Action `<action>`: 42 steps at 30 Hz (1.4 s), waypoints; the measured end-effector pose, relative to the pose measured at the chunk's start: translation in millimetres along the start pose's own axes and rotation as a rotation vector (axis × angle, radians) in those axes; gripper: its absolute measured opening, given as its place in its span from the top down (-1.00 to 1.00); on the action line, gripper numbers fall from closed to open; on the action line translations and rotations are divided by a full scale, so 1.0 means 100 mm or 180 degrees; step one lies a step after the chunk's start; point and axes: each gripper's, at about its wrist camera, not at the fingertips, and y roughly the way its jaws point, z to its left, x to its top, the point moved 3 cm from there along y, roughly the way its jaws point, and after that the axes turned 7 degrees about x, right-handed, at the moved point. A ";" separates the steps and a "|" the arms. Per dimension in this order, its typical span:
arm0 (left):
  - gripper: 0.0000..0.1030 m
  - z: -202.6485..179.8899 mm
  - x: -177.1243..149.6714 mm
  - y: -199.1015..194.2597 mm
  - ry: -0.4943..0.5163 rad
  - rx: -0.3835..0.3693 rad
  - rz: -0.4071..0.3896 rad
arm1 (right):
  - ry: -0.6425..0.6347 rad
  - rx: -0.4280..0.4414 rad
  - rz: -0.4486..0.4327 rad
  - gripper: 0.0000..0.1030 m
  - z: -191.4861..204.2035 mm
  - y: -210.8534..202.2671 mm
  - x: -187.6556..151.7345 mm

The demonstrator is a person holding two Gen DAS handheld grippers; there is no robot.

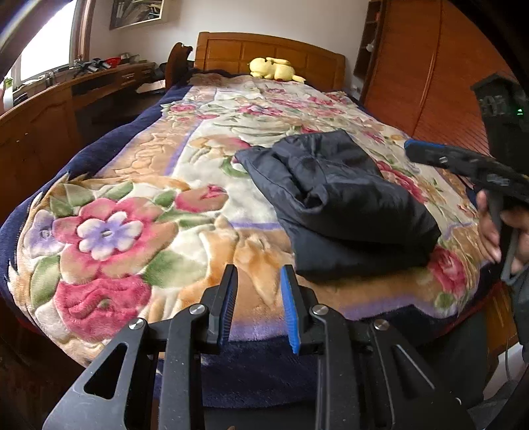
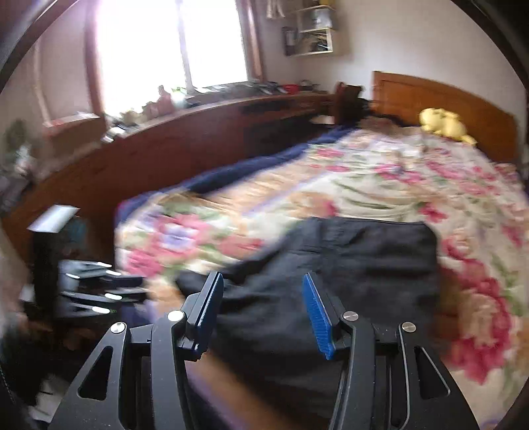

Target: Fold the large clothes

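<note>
1. Fingers of the left gripper [image 1: 259, 306] stood a little apart with nothing between the blue pads, hanging over the foot edge of the bed [image 1: 251, 357], just short of the dark jacket [image 1: 340, 205].
2. Fingers of the right gripper [image 2: 261, 311] stood wider apart and empty too; the jacket [image 2: 363, 264] showed through the gap, but the pads did not press on it.
3. The jacket lay as a thick folded bundle on the floral blanket [image 1: 132, 205], near the foot edge and toward the bed's right-hand side in the left wrist view, well apart from the yellow plush toy [image 1: 274, 69] at the headboard.
4. Judging by the compact bundle and both grippers empty, the folding looked nearly or fully done, and this seemed a moment of letting go. Any next move would call for checking the puffed upper layer, which might spring open, and pressing or tucking it flat.
5. The left wrist view alone showed the right gripper from outside, with the person's hand [image 1: 496, 225] on its handle beside the bundle, and the jacket's creases sharply.
6. The right wrist view was blurred, yet it alone showed the window [image 2: 165, 43], the wall shelf [image 2: 314, 29] and the left gripper's body off the bed's near left corner.
</note>
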 end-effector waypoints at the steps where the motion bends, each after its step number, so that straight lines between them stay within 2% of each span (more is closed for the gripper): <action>1: 0.47 -0.01 -0.01 0.00 -0.0002 -0.0013 0.0007 | -0.0012 -0.0099 0.0068 -0.01 -0.09 0.02 -0.05; 2: 0.47 -0.02 -0.02 0.01 0.0003 -0.0028 0.0021 | 0.0022 -0.0152 0.0162 0.00 -0.18 0.10 -0.11; 4: 0.47 -0.04 -0.04 0.03 0.0025 -0.0025 0.0043 | 0.0132 -0.0068 0.0334 0.00 -0.24 0.28 -0.21; 5: 0.47 -0.05 -0.05 0.04 0.0031 -0.0027 0.0056 | 0.0101 0.0200 0.0393 0.00 -0.22 0.42 -0.26; 8: 0.47 -0.07 -0.10 0.05 0.0048 -0.0035 0.0091 | 0.0039 0.0309 0.0534 0.00 -0.15 0.81 -0.33; 10: 0.47 -0.06 -0.13 0.07 0.0025 -0.0060 0.0119 | 0.0091 0.0541 0.0613 0.00 -0.08 1.03 -0.38; 13: 0.47 -0.07 -0.16 0.09 0.0025 -0.0095 0.0155 | -0.0018 0.0424 0.0593 0.00 -0.02 1.20 -0.35; 15: 0.47 -0.10 -0.17 0.12 0.0043 -0.0120 0.0173 | 0.0068 0.0492 0.0567 0.00 -0.05 1.21 -0.29; 21: 0.47 -0.22 -0.12 0.22 0.0063 -0.0220 0.0143 | 0.0201 0.0591 0.0261 0.00 -0.25 0.87 -0.24; 23: 0.47 -0.26 -0.07 0.25 0.0047 -0.0286 0.0126 | 0.0229 0.0548 0.0218 0.00 -0.34 0.77 -0.27; 26: 0.46 -0.32 -0.02 0.35 0.0015 -0.0372 0.0164 | 0.0223 0.0390 0.0197 0.00 -0.46 0.68 -0.36; 32: 0.46 -0.37 0.03 0.58 -0.0005 -0.0329 0.0247 | 0.0284 0.0304 0.0188 0.00 -0.51 0.59 -0.47; 42: 0.46 -0.44 0.02 0.71 -0.0013 -0.0362 0.0337 | 0.0214 0.0077 0.0137 0.00 -0.56 0.14 -0.43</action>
